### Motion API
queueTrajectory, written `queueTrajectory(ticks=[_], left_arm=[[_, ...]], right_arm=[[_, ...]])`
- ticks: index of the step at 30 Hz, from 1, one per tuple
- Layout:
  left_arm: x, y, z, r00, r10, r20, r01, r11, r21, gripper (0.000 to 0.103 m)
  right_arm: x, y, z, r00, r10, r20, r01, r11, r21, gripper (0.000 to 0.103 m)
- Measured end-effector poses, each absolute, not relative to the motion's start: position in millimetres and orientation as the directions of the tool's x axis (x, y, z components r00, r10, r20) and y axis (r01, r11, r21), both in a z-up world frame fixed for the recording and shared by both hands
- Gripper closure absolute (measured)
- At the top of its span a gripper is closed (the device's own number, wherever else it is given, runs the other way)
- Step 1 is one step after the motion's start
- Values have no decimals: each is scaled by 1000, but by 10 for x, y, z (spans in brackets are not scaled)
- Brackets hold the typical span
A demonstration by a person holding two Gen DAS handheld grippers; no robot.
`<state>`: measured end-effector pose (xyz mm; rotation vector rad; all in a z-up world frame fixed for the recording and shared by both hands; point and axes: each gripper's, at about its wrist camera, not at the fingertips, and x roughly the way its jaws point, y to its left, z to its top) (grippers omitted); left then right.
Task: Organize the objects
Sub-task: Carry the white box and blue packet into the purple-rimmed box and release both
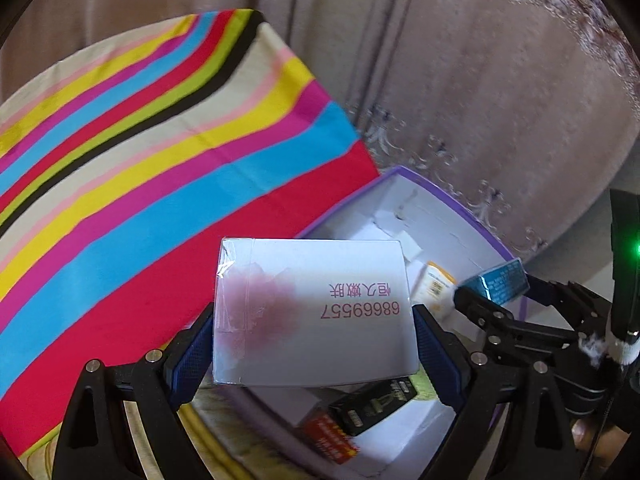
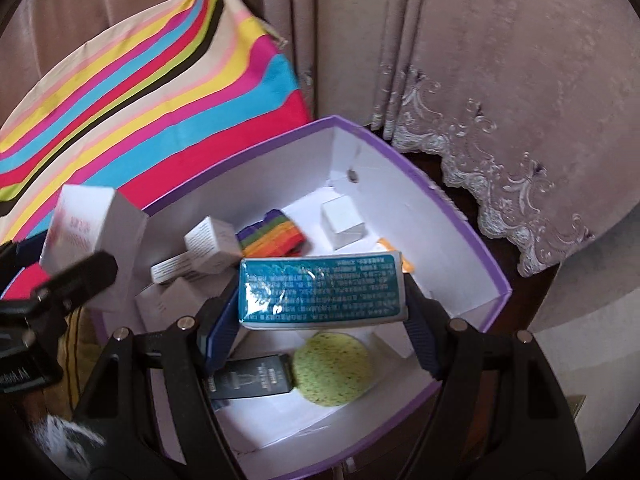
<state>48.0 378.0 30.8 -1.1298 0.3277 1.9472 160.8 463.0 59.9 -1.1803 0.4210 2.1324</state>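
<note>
Left fingers (image 1: pixel 208 344) clamp a white carton (image 1: pixel 314 312), right fingers (image 2: pixel 424 332) a teal pack (image 2: pixel 320 290), both over the bin (image 2: pixel 460 216), already holding several items; cloth (image 1: pixel 120 160) at ten o'clock is bare, so likely only these remain.

Two grippers are seen, the left gripper (image 1: pixel 314 336) and the right gripper (image 2: pixel 320 316). One purple-rimmed box (image 2: pixel 448 200) is counted, one teal pack (image 2: pixel 320 288), one green sponge (image 2: pixel 332 368), one black carton (image 2: pixel 252 378), one rainbow-striped block (image 2: pixel 272 236) and one striped cloth (image 1: pixel 140 152). Several small white cartons are visible; an exact count cannot be made.
</note>
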Motion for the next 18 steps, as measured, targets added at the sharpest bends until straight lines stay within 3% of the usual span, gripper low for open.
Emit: queueTrajectory(ticks=[8,18], left_arm=[[563,3918,266,-162,551,-818,-803,-555,-215,8],[561,3598,393,-213,567,-796,-766,-603,-225,6]], right_arm=[[1708,4716,631,-374,400,-837,-709,-705,-20,19],[1745,4590,752,-381,404,-832,-711,-703,-15,16]])
